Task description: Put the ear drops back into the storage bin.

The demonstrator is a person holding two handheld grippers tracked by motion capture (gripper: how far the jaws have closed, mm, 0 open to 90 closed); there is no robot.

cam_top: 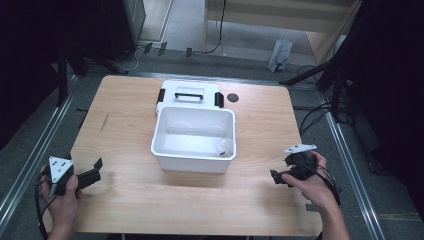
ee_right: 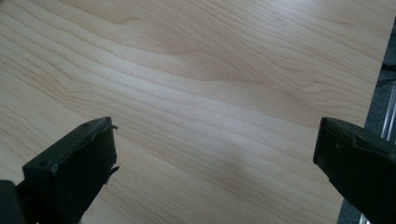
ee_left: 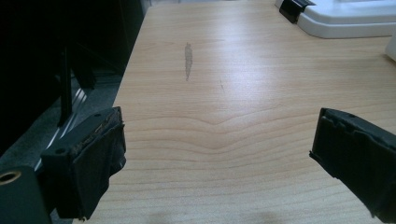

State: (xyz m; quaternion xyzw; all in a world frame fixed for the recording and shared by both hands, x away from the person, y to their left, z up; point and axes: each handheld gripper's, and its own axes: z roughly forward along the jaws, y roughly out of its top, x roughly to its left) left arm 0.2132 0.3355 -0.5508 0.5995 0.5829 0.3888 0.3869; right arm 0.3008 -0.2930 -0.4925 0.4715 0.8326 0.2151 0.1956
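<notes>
The table [cam_top: 130,200] carries one big thing, a white bin [cam_top: 194,139], open at the top and standing at mid-table, its long axis running across the table from one gripper's side to the other. Just behind the bin, touching or nearly touching its far wall, lies its lid [cam_top: 189,93], flat, with a handle and black clips at both ends. Inside the bin, against the near right corner, sits a small pale object [cam_top: 222,147], too small to identify. The left gripper [cam_top: 95,172] hovers well to the near left of the bin, jaws apart and empty, aimed toward it; the right gripper [cam_top: 276,176] hovers to the near right of the bin, jaws likewise spread over bare wood. By my reading the right gripper is nearer the bin, and nearer that small object.
</notes>
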